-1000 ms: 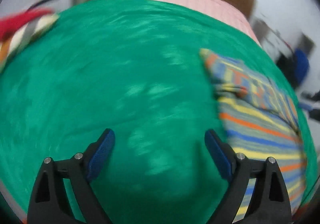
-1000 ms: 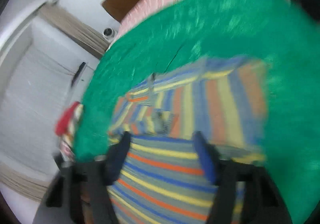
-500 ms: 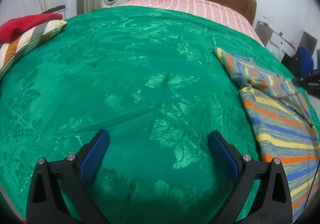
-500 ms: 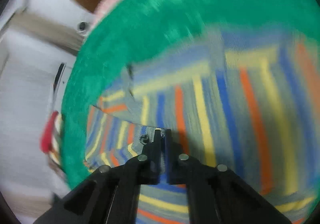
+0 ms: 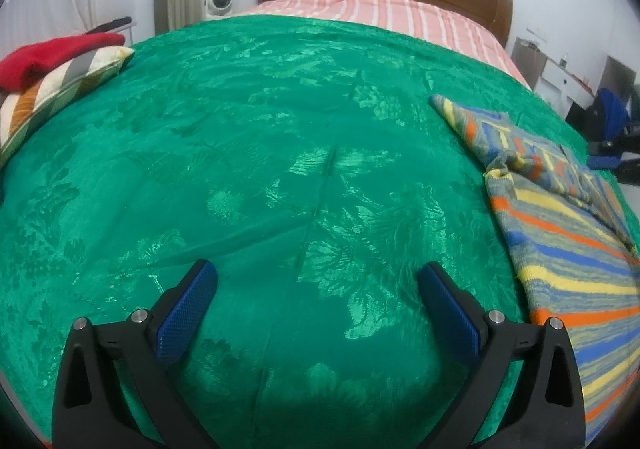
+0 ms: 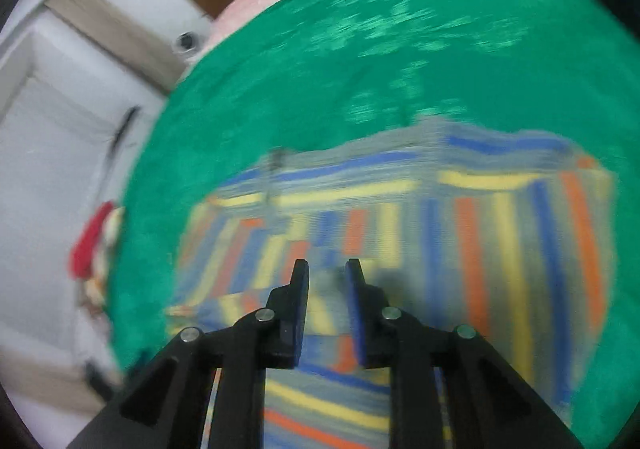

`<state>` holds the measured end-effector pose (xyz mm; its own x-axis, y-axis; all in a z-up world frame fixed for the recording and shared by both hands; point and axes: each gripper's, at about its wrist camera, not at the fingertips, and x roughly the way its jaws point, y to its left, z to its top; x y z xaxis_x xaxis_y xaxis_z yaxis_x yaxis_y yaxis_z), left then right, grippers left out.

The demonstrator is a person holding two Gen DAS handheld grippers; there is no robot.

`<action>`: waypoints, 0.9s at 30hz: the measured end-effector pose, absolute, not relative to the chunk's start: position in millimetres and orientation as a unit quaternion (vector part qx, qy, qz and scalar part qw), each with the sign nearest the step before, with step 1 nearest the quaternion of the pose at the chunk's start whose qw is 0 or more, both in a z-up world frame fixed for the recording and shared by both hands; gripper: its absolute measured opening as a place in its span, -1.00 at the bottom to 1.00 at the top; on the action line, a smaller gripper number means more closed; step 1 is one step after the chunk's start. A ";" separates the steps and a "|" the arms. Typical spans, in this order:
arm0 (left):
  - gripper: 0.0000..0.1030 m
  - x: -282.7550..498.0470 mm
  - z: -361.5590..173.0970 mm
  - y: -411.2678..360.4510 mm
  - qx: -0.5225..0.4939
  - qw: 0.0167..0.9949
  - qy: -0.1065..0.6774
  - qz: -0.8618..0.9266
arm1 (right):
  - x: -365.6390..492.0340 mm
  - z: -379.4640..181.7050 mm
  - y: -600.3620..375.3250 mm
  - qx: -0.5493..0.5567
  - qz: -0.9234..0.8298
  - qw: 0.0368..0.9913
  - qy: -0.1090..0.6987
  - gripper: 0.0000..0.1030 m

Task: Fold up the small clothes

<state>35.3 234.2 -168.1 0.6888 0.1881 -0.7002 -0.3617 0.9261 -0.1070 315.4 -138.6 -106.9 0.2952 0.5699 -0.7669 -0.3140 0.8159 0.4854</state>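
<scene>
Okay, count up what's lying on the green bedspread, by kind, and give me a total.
Striped knit garment: 1
Striped cushion: 1
Red folded cloth on the cushion: 1
Total: 3

Both wrist views angle down at the green bedspread, sharing the striped garment

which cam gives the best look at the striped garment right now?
Left wrist: the striped garment is sharp there, lying on the green bedspread at the frame's right edge, part cut off. Right wrist shows more of it, spread under the right gripper, but motion-blurred.
</scene>
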 end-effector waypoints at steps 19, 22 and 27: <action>0.97 35.4 -168.7 234.4 -0.117 0.912 0.363 0.151 | 256.7 -107.1 -112.1 -0.147 0.369 0.771 0.498 -0.97; 0.97 35.5 -168.0 233.9 -0.116 0.912 0.363 0.152 | 230.8 -118.1 -123.7 -0.199 0.369 0.753 0.507 -0.96; 0.98 35.6 -167.9 233.7 -0.115 0.912 0.363 0.152 | 219.0 -132.9 -146.8 -0.217 0.347 0.744 0.528 -0.90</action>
<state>35.6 233.7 -167.9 0.6896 0.1939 -0.6977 -0.3614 0.9271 -0.0996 219.0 -146.8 -132.9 0.2016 0.2871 -0.9365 -0.7449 0.6658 0.0437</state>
